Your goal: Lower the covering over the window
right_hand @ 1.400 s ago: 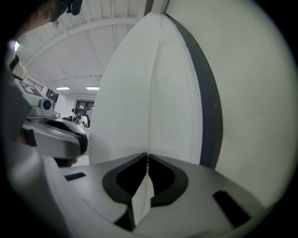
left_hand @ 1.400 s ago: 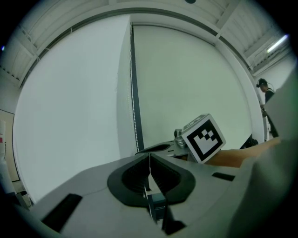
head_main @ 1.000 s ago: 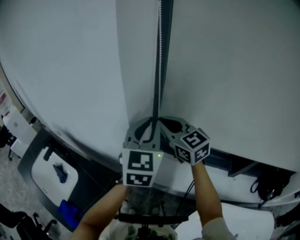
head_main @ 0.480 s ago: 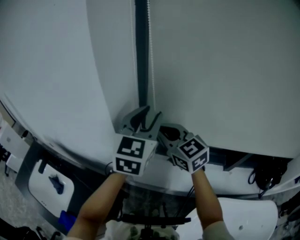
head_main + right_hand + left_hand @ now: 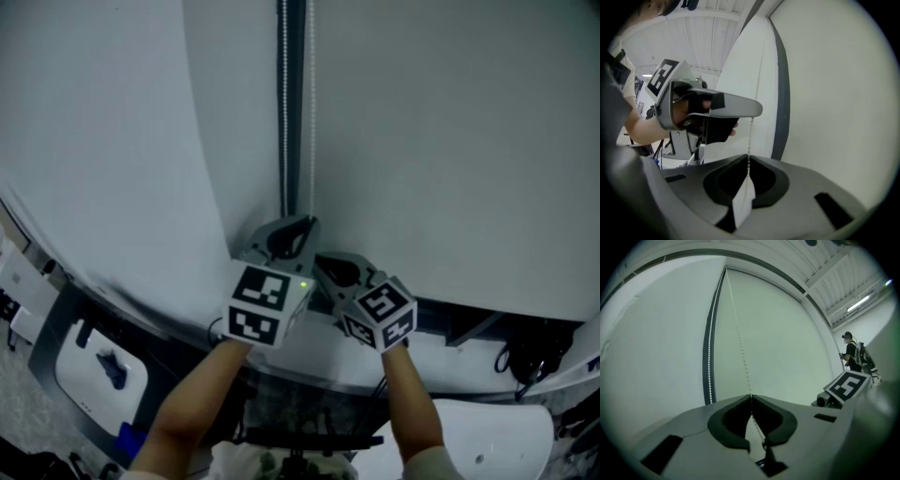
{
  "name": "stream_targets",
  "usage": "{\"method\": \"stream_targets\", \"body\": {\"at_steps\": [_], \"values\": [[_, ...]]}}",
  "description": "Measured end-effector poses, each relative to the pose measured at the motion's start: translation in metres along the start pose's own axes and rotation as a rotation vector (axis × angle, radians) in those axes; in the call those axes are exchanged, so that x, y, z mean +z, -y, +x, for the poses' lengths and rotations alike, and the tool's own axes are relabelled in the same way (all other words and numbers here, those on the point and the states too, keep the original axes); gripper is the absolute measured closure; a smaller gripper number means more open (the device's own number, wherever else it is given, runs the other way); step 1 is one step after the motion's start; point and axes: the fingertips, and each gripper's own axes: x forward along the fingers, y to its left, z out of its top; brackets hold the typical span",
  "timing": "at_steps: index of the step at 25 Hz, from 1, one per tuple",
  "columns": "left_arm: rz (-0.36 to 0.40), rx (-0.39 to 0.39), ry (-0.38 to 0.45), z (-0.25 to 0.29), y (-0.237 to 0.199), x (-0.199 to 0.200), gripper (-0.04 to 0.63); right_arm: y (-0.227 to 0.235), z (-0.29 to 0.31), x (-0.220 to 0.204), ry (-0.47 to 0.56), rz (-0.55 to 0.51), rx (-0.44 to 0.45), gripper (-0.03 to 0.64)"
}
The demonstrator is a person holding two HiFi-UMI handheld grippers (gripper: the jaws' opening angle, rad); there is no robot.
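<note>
Strands of bead chain [image 5: 284, 112]: two, hanging twelve to six. My left tool [image 5: 302, 225], just closing, and right tool [image 5: 319, 260] both pinch one.

Grey left tongs [image 5: 301, 223] and right tongs [image 5: 320, 259], black-and-white marker cubes [image 5: 263, 306]

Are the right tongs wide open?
No, the right tongs are pinched shut on the thin bead chain.
</note>
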Motion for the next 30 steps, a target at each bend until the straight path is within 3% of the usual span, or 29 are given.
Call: {"method": "stream_targets", "body": {"at_steps": [9,24,30], "values": [[0.062,-0.102,-0.001,0.001,0.016,0.002,0.574,0.004,-0.001,-0.002,-0.004,0.026,-0.003,0.597],[0.039,-0.166,-0.011,-0.005,0.019,-0.005,0.574,-0.005,-0.002,-0.006,-0.028,0.033,0.019,0.595],[0.069,-0.17,0.0,-0.008,0.027,-0.013,0.575,-0.008,0.003,-0.013,-0.054,0.036,0.026,0.595]]}}
